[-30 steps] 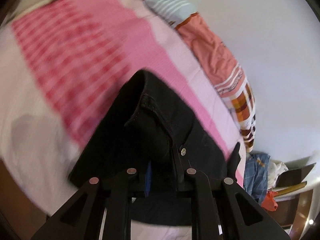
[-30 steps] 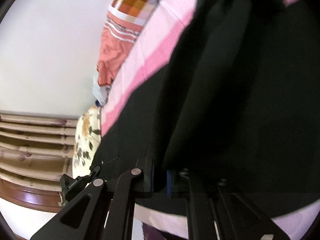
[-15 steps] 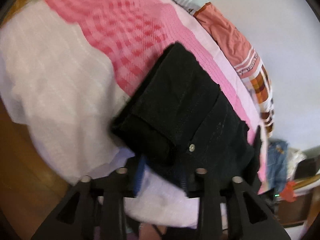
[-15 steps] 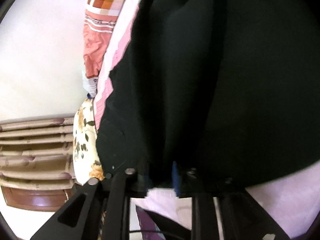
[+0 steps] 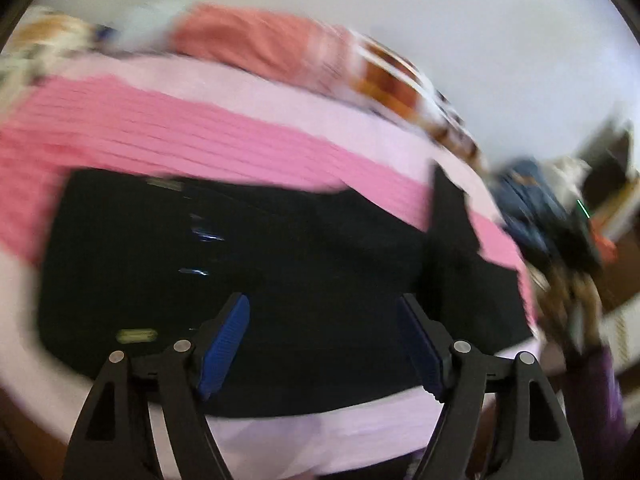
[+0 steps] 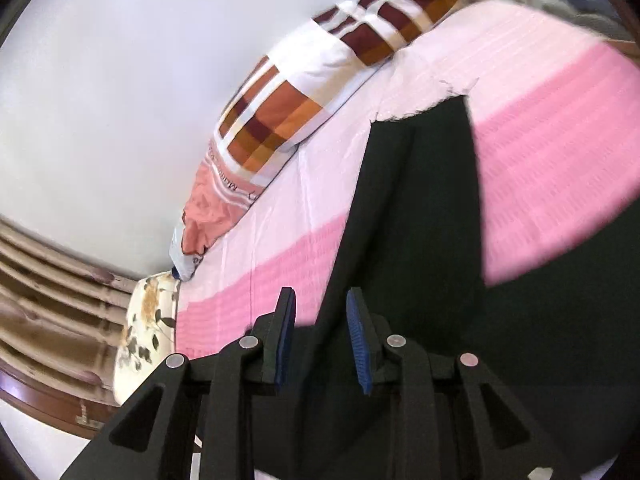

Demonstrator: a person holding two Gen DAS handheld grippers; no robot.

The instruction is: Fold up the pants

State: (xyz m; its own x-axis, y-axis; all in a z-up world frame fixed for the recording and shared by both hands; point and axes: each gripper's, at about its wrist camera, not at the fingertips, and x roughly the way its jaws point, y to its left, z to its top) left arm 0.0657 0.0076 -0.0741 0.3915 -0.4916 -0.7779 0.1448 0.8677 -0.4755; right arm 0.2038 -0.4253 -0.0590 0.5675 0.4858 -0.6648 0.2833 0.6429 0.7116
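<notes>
Your left hand-held gripper (image 5: 324,344) gapes wide, right hand-held gripper (image 6: 320,336) partly apart, both empty; black pants (image 5: 240,272) lie folded lengthwise across the bed (image 5: 160,128).

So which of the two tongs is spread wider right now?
The left tongs, blue pads far apart above the black pants. The right tongs show a much narrower gap.

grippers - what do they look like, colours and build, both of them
Both match. The left gripper and right gripper have matte black plastic fingers on angular black linkage arms with triangular cutouts. Round silver pivot pins mark the joints. Each finger carries a ribbed blue pad on its inner face. No cables or printed markings are visible on them. A purple sleeve shows at the left view's right edge.
</notes>
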